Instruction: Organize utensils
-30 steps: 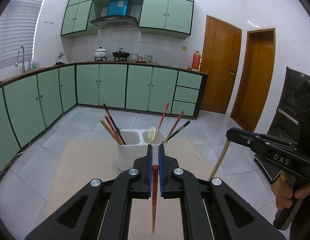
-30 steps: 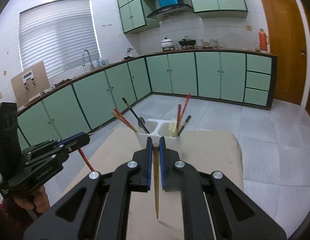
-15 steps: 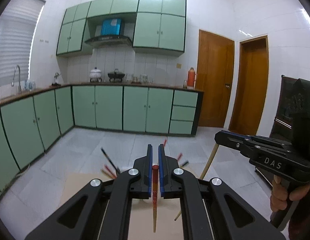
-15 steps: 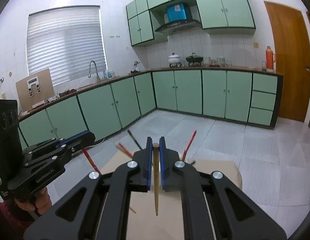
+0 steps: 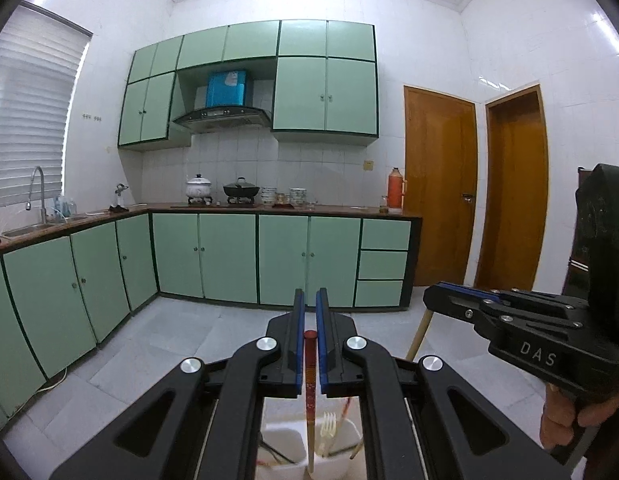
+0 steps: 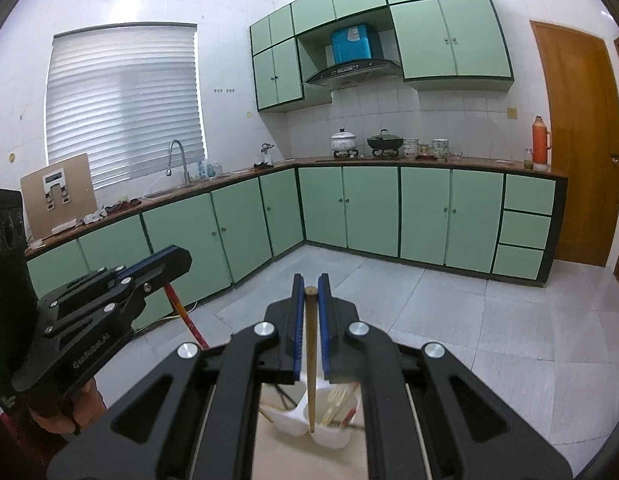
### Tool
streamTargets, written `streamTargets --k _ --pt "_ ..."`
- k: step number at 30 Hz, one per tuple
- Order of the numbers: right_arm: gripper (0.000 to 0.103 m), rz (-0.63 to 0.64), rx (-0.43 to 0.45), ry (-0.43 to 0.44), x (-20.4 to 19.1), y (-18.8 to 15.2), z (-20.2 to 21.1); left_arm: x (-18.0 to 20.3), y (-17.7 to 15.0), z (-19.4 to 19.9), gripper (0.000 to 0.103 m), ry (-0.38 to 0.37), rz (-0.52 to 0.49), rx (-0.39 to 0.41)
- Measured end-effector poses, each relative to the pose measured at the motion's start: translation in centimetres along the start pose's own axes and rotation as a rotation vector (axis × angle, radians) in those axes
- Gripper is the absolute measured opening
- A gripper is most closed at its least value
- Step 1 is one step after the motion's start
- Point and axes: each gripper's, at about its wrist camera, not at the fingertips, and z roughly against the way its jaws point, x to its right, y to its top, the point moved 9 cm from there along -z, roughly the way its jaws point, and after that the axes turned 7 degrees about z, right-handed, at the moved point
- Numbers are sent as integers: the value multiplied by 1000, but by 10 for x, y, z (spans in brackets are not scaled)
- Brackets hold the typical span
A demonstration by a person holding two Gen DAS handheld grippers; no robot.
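Left gripper (image 5: 310,320) clamped on a red chopstick (image 5: 309,376), right gripper (image 6: 310,300) on a tan chopstick (image 6: 310,360) (both hanging down), above the white utensil holder (image 6: 289,420).

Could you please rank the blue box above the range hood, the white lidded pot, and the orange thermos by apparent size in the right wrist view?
1. Blue box, clearly largest.
2. and 3. White lidded pot and orange thermos: too similar to rank.
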Motion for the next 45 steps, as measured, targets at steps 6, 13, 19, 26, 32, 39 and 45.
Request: streamTargets --k 6,13,19,26,32,39,45 --pt "6 -14 -10 -12 13 -5 -32 -7 -10 -38 5 29 -5 -11" --pt "6 -50 -54 -4 18 -40 -67 -21 -47 -76 6 56 10 -75" --pt "9 -81 -128 30 17 -74 -87 -39 -81 -96 6 77 32 -167" --pt "13 -126 -166 27 16 -101 -81 -54 -94 -83 15 92 58 -189" --pt "43 -147 -118 -52 27 -102 -44 -57 -87 -46 48 94 78 -151" --pt "74 -162 -90 -126 29 -125 13 -53 -92 3 84 107 99 -132" --pt "87 -157 -133 -142 14 -156 44 -41 -110 40 97 126 70 -150"
